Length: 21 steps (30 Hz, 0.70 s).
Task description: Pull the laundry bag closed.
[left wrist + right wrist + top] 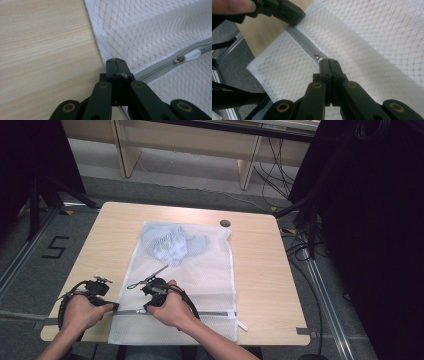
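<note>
Pale wooden desk in the high view carries a white mesh laundry bag, whose grey zipper runs across its near end from left to right. In the left gripper view the left tool is closed on the bag's edge at the zipper's end, with the white zipper pull further along to the right. In the right gripper view the right tool is closed at the slider, so pulling along this axis, away from the left tool, seems the coming move.

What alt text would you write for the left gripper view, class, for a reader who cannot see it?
The left gripper, jaws shut, pinches the edge of a white mesh bag where its grey zipper ends. The zipper's white pull lies farther along to the right, and bare wooden table is at the left.
</note>
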### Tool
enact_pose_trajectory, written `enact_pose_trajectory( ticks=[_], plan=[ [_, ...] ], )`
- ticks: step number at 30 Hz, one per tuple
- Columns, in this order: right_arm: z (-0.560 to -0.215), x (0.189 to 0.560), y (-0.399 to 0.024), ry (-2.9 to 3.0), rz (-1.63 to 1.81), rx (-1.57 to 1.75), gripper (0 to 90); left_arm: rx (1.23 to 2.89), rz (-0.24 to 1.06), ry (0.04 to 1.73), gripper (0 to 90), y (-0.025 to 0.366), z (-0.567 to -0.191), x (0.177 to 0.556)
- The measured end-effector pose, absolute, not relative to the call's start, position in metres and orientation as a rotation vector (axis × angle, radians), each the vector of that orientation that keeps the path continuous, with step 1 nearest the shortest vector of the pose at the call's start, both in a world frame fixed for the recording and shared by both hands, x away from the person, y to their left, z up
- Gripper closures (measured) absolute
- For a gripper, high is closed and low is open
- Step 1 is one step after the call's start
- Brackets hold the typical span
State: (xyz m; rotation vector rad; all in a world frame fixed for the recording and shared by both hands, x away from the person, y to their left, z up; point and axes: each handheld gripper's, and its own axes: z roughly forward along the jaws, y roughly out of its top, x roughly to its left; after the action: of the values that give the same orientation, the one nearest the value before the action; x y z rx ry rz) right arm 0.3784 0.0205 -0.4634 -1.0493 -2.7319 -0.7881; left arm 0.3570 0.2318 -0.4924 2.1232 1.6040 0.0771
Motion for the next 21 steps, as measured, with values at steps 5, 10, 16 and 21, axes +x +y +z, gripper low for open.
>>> enact_pose_trajectory(
  ticks=[5,10,16,21],
  plan=[
    [-0.467,0.382,0.022,-2.644,-0.824,-1.090,77.1,2.127,0.072,1.600,90.0,0.233,-0.493,0.357],
    [-0.479,0.387,0.022,-2.614,-0.791,-1.112,70.6,2.124,0.077,1.602,90.0,0.232,-0.492,0.357],
    [-0.485,0.386,0.025,-2.527,-0.736,-1.171,76.0,2.125,0.078,1.601,90.0,0.232,-0.492,0.357],
    [-0.486,0.387,0.028,-2.556,-0.814,-1.098,83.2,2.126,0.071,1.599,90.0,0.233,-0.493,0.357]
  ],
)
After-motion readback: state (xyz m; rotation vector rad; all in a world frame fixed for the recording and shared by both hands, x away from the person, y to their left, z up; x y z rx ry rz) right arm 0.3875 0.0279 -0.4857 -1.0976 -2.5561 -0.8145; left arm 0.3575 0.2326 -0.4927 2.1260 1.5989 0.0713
